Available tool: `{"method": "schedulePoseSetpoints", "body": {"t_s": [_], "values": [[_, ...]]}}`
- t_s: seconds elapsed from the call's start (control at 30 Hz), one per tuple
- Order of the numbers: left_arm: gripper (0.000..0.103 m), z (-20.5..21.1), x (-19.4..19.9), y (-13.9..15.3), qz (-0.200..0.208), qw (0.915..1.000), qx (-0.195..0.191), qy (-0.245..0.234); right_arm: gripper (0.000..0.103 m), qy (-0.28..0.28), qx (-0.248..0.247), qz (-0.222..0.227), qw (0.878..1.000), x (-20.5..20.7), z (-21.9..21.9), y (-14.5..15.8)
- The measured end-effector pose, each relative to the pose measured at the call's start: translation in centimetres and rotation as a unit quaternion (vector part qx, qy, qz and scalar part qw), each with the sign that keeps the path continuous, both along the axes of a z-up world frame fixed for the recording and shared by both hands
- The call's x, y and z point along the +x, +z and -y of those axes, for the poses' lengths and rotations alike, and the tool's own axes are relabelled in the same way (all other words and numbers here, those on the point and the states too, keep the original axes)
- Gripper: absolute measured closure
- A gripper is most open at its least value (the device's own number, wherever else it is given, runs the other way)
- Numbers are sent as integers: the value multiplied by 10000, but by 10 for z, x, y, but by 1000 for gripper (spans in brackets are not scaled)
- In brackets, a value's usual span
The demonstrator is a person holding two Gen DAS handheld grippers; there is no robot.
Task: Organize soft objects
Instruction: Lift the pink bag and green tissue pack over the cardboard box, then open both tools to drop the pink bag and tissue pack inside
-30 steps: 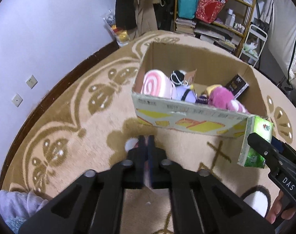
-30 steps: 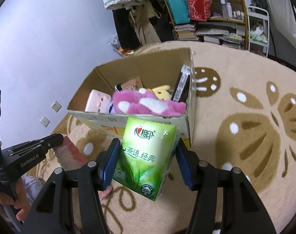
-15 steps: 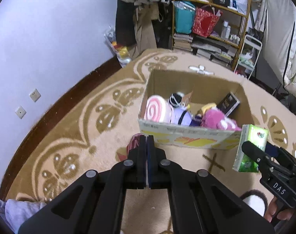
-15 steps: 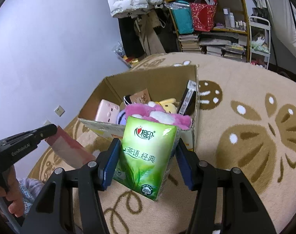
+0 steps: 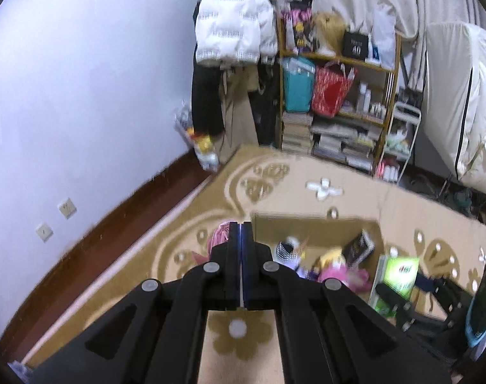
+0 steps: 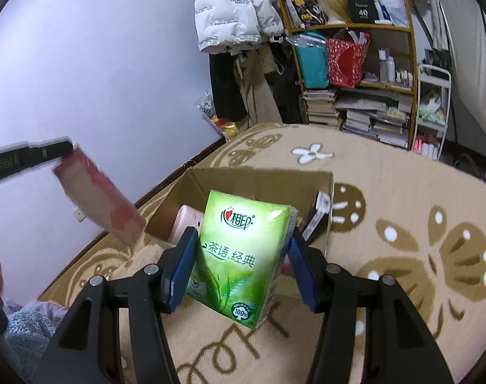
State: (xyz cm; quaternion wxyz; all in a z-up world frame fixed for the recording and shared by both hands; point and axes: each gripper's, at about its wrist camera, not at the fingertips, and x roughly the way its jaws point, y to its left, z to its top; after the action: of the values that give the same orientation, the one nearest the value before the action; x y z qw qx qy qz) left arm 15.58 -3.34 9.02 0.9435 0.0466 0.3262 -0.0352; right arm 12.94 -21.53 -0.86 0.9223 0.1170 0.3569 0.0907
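Observation:
My left gripper [image 5: 241,233] is shut on the top edge of a flat pink and red packet [image 6: 99,201], which hangs tilted from it in the air left of the box. In the left wrist view only a pink bit of the packet [image 5: 219,240] shows beside the fingertips. My right gripper [image 6: 242,240] is shut on a green tissue pack [image 6: 239,256], held upright in front of the open cardboard box [image 6: 262,179]. The box holds a pink plush [image 5: 338,272], a black carton [image 5: 359,249] and other small items.
The box stands on a beige patterned carpet [image 6: 386,192]. A crowded wooden shelf [image 6: 354,64] and hanging coats [image 6: 236,16] line the far wall. A bluish cloth [image 6: 28,323] lies at the lower left. A white wall with sockets runs along the left.
Both grippers have risen. The left one has lifted the pink packet off the carpet to above box height. The green pack stays in the right gripper, now higher before the box.

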Motion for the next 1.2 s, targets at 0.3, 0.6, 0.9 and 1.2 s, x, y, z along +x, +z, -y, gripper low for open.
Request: {"method": "schedulePoseSetpoints", "body": {"t_s": [0.3,0.6,0.9,1.2], "values": [[103,17,42,8,181,9992,-290,-203,44,-36,-156,80,9998,23,5,7],[103,37,71,-65,-499,9958,-539,-552,43,-212,-211,-57,9995,53,22,-12],[75,35,84,-99,-716,9971,-159,-186,37,-191,-260,-361,9988,69,22,-38],[29,22,83,-107,-1014,9948,-77,-19,0,-243,-117,-336,9991,65,25,-35]]}}
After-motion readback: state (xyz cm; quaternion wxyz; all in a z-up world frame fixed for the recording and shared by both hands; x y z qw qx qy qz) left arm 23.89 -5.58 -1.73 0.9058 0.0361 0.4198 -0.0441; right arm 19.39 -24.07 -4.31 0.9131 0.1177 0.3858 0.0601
